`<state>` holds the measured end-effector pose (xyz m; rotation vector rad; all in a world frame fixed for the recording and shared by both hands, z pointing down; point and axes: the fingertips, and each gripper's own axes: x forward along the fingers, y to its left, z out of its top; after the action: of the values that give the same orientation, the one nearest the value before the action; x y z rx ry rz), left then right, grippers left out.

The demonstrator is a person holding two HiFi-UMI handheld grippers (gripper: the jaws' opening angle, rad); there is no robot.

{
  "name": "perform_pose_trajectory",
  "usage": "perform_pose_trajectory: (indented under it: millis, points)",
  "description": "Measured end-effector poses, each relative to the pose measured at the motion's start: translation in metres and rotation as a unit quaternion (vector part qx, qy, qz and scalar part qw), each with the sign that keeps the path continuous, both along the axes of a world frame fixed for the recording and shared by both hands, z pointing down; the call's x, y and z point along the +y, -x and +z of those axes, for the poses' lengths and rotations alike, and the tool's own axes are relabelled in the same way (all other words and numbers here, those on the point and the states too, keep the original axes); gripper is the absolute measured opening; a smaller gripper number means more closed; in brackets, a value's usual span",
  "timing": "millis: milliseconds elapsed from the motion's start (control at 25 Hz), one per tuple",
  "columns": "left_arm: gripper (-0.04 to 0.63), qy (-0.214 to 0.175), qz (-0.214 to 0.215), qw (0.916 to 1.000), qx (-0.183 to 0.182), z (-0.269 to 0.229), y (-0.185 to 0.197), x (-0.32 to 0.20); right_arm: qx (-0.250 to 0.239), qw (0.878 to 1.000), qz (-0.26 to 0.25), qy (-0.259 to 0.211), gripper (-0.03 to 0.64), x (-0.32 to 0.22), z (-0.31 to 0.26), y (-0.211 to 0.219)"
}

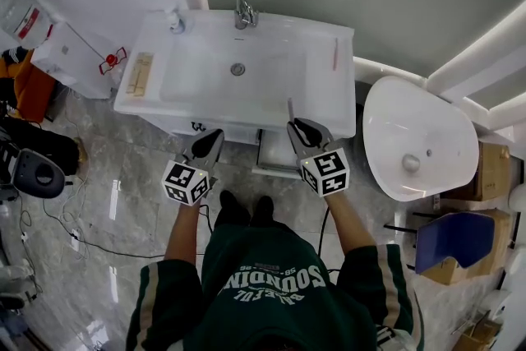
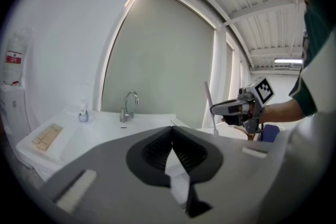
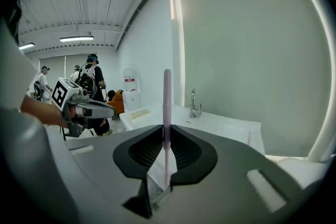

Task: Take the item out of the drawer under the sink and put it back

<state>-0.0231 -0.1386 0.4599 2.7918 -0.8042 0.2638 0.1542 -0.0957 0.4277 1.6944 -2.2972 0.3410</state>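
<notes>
Thin pale-pink stick (image 3: 167, 107), upright, pinched in closed right tongs (image 3: 166, 134), poking up well past tips, up by front edge of sink (image 1: 205, 78). White drawer (image 1: 274, 154) under sink pulled open.

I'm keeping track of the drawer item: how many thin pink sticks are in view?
2. One pink stick stands upright, clamped in the right gripper; the other stick lies on the sink counter near its right end. More could be hidden below.
</notes>
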Motion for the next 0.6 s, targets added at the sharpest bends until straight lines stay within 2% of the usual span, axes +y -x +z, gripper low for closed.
perform_pose_trajectory:
  millis: [400,600]
  points:
    - [0.051,0.046,0.016,0.9987,-0.015,0.042,-0.004,0.015,-0.007,0.998,0.012,0.061,0.049,0.020,0.057,-0.002]
    - [0.051,0.064,0.019,0.9975,-0.021,0.062,-0.006,0.021,0.020,0.995,0.000,0.094,0.049,0.029,0.093,0.000]
